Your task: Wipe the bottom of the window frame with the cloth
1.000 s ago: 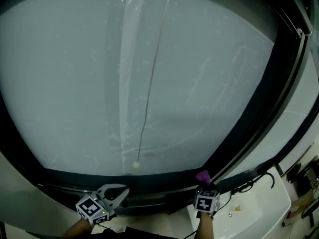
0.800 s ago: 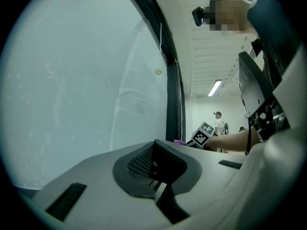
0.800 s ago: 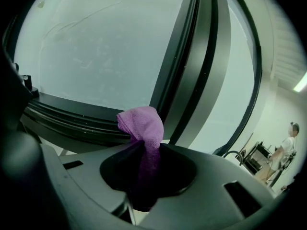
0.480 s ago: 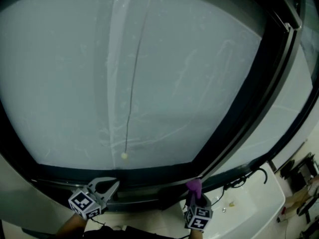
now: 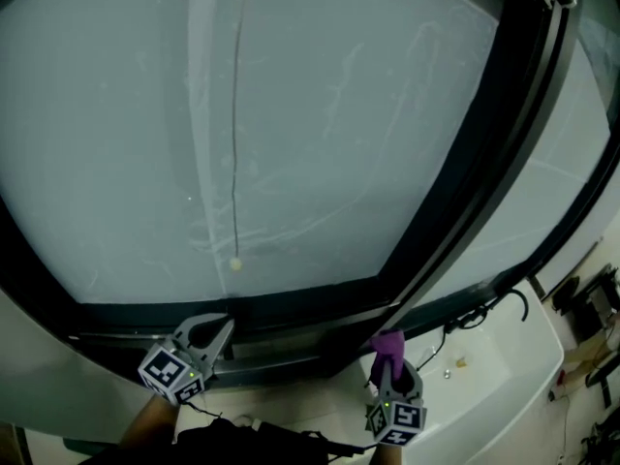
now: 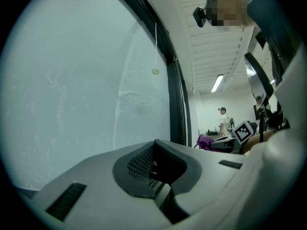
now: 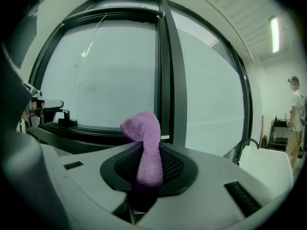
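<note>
Head view: big window, pale glass [image 5: 310, 124] in a dark window frame [image 5: 39, 289]. Taking the bottom rail [image 5: 291, 310] as ref for everything.

Left gripper [image 5: 215, 329] sits at the rail's near edge, toward its left end, tips aimed at it. Can't tell whether the tips touch. Right gripper [image 5: 389, 361] is on the room side of the rail, further right, near where the dark upright [image 5: 465, 172] comes down to it. Purple cloth [image 5: 389, 343] sticks up out of its tips, top end close to the rail's near edge. Contact w/ the rail isn't clear from here.

Right gripper view: jaws clamped on the cloth [image 7: 146, 143], a folded strip pinched btwn the black pads, its loose top flopped left. The rail [image 7: 96, 131] runs behind it.

Left gripper view: jaws pressed together, nothing btwn them. The cloth [image 6: 205, 140] shows far off along the rail, w/ the right gripper's marker cube [image 6: 243, 131] next to it.

Other bits: pull cord [image 5: 235, 143] hangs in front of the glass, and its bead [image 5: 235, 263] ends just above the rail, approx over the left gripper. White sill [image 5: 504, 386] lies past the rail's right end, w/ a black cable [image 5: 484, 313] on it. A person [image 7: 297, 114] stands back in the room, well away from the rail.
</note>
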The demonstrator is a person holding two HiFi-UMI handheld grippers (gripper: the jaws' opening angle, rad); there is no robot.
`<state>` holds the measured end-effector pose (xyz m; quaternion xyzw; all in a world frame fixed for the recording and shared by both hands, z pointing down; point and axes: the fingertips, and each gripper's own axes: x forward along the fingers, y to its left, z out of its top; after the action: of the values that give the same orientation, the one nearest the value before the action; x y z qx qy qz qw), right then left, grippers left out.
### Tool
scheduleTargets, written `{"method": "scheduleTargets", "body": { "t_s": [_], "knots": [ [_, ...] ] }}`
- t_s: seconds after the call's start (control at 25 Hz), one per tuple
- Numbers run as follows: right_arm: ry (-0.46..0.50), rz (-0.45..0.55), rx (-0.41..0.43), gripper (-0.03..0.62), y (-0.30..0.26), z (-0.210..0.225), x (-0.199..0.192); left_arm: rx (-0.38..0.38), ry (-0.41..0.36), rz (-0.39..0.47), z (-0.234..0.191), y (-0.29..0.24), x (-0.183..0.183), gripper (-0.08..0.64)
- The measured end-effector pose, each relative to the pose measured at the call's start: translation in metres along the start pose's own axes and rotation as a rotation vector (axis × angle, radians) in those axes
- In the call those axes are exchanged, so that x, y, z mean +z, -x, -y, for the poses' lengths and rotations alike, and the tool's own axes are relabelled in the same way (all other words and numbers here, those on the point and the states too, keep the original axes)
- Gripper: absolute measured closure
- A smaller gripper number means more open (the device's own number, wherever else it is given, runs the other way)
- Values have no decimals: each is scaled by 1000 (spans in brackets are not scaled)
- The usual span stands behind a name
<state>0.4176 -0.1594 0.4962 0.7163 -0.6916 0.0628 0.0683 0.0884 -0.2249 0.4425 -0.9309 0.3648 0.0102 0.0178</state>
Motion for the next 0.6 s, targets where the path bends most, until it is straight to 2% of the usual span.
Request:
{"method": "scheduleTargets", "body": {
  "t_s": [0.12, 0.24, 0.36, 0.52, 0.6],
  "knots": [
    [0, 40, 12, 511, 7, -9, 7, 0, 8, 7, 1, 2, -1, 564],
    [16, 41, 28, 512, 4, -18, 9, -2, -3, 25, 1, 2, 0, 565],
    [13, 33, 41, 512, 2, -27, 10, -8, 18, 52, 1, 2, 1, 565],
    [-28, 64, 60, 512, 0, -37, 16, -24, 14, 50, 2, 3, 0, 564],
    [-89, 80, 80, 512, 1, -40, 19, -34, 6, 52, 2, 3, 0, 565]
  ]
}}
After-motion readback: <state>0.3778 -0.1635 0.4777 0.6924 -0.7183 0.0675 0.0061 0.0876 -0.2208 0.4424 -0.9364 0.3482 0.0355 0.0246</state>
